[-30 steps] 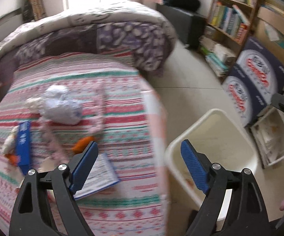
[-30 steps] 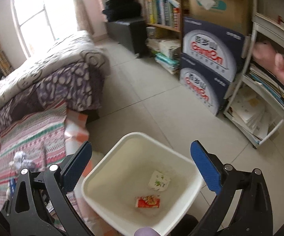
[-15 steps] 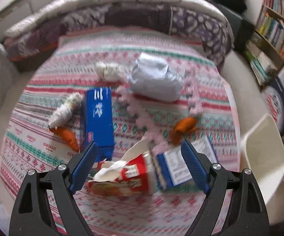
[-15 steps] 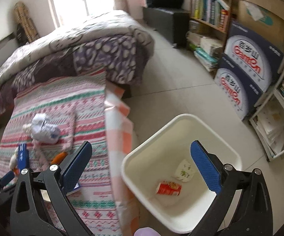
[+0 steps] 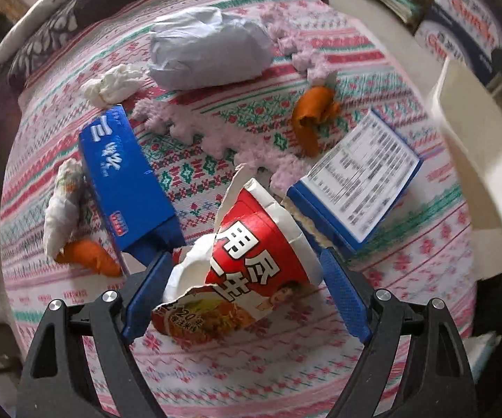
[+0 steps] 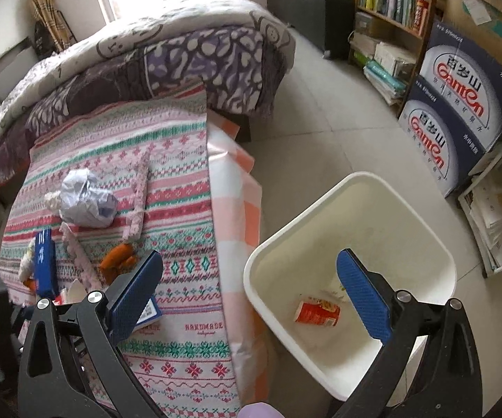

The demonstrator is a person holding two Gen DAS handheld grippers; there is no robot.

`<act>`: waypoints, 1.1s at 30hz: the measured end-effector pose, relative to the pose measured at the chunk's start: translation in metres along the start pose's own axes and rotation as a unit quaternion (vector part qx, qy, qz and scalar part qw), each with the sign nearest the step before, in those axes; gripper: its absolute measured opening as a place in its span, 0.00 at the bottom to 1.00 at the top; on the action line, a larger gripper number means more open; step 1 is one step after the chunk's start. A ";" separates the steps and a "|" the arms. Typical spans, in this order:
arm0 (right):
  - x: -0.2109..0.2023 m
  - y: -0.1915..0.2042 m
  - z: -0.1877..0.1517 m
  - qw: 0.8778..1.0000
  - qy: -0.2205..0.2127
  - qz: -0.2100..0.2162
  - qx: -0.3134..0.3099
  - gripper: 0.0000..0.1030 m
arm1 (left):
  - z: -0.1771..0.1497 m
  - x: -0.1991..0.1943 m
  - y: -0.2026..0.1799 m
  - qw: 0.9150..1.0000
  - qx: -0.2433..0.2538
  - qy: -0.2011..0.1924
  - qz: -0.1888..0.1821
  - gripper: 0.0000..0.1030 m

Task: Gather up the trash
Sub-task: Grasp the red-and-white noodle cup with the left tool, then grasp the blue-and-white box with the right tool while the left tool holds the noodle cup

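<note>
Bed under a striped knitted cover, litter strewn across it. Floor alongside: white bin, a red cup and a paper scrap already lying in its bottom.

On the cover, large to small: crumpled grey bag; long blue box; flat blue-edged pack with a printed label; torn red noodle cup on its side; pink foam strip; orange peel; white tissue wad.

Left gripper pointing steeply down, fingers spread wide either side of the noodle cup, pads not visibly pressing on it. Nothing held. Right gripper also wide open and empty, over the gap between bed edge and bin.

Step in hand, by my reading: grasp the noodle cup.

- Cup is torn and thin-walled; likely to crush. Close on the intact rim band, not the loose flap.
- The blue box lies just beside the left finger; keep that pad clear of it.
- Settle lower before closing, so the pads span the body.
- Lift straight, then carry across to the bin.
</note>
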State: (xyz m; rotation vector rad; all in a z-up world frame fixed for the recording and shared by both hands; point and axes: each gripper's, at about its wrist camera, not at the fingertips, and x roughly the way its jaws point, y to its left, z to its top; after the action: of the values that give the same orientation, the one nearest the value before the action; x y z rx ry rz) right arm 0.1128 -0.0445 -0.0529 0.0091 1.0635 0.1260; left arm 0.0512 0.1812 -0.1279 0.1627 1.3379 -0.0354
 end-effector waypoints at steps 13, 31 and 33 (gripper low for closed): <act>0.024 0.032 -0.018 0.998 0.052 0.024 -0.024 0.93 | -0.027 -0.052 0.039 0.990 -0.089 -0.100 -0.043 0.76; 0.064 0.143 -0.066 0.971 0.065 0.016 -0.232 0.93 | -0.055 -0.115 0.085 0.964 -0.195 -0.174 -0.053 0.77; 0.067 0.147 -0.064 0.968 0.061 0.011 -0.242 0.93 | -0.056 -0.115 0.087 0.964 -0.197 -0.173 -0.053 0.77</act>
State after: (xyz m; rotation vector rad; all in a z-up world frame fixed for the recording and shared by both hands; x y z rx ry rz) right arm 0.0748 0.1054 -0.1327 -0.4321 1.1322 0.4080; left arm -0.0195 0.2668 -0.0205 -0.2432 0.9803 0.1085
